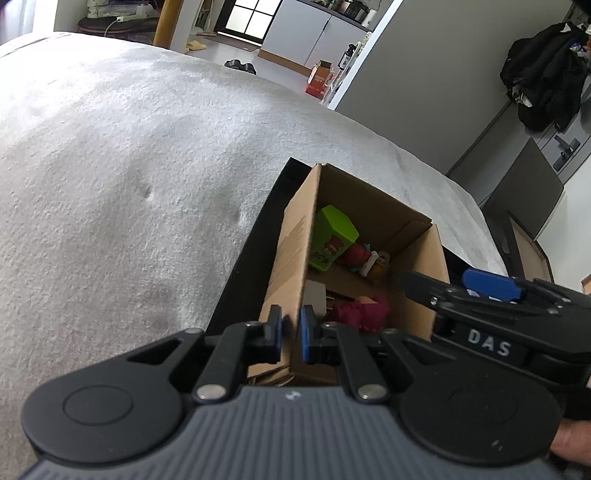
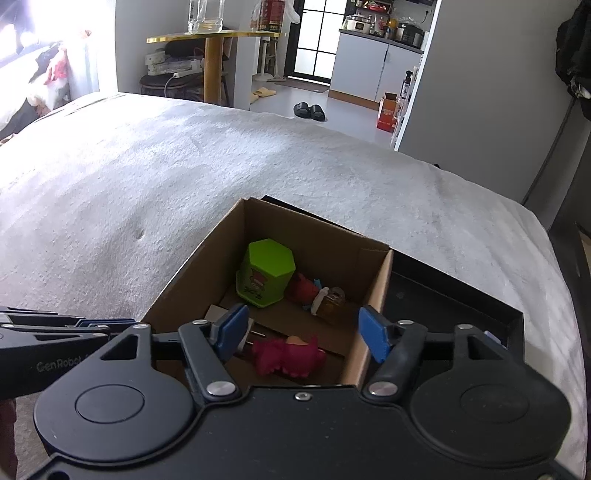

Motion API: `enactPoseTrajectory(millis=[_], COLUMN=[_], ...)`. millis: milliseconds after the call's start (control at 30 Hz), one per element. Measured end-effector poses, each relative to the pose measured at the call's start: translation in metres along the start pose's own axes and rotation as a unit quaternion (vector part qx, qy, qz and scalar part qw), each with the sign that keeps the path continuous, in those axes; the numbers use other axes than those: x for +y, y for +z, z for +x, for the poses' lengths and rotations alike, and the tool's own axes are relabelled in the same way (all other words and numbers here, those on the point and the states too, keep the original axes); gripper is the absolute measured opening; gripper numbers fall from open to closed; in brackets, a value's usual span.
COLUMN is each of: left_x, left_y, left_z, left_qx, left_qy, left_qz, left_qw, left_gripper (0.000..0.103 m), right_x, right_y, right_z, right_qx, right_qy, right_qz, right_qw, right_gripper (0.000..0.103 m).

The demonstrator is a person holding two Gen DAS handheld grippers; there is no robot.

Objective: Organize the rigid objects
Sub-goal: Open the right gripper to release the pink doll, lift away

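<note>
An open cardboard box (image 2: 373,295) stands on a black tray (image 2: 443,295) on a grey blanket. Inside lie a green hexagonal container (image 2: 266,273), a red figure (image 2: 304,290), a small brown jar (image 2: 332,301) and a pink toy (image 2: 291,356). My left gripper (image 1: 291,332) is shut on the box's left wall (image 1: 288,251), one pad on each side of the cardboard. My right gripper (image 2: 303,332) hangs open over the near end of the box. The pink toy lies below its spread blue pads (image 2: 373,332), untouched. A pale block (image 2: 218,314) sits partly hidden behind the left pad.
The grey blanket (image 2: 184,166) spreads wide to the left and far side of the box. Its right edge drops off near the tray. Beyond it are a floor with black slippers (image 2: 309,110), a yellow round table (image 2: 210,35) and white cabinets.
</note>
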State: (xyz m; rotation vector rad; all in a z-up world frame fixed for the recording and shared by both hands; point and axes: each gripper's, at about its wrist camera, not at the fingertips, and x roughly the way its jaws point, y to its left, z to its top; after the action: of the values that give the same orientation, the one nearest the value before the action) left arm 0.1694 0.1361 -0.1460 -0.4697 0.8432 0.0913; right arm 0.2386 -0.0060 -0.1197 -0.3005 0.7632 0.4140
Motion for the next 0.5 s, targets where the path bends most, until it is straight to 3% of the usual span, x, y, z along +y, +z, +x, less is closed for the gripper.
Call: enactPoseTrajectory(millis=[200, 500], left_x=[-0.003, -0.014], left_y=[0.001, -0.001], left_z=[0.0, 0.002], left_qx=[0.0, -0.001], left_qy=[0.008, 0.034], left_qz=[0.004, 0.025], left_qw=[1.0, 0.9991], left_gripper=[0.009, 0.009], right_x=[-0.016, -0.039], right_y=[-0.006, -0.02], right_z=[-0.001, -0.01], right_qx=[0.025, 0.029], right_qy=[0.025, 0.031], right_qz=[0.022, 0.033], right_qw=[0.999, 0.999], right_gripper=[0.068, 0.071])
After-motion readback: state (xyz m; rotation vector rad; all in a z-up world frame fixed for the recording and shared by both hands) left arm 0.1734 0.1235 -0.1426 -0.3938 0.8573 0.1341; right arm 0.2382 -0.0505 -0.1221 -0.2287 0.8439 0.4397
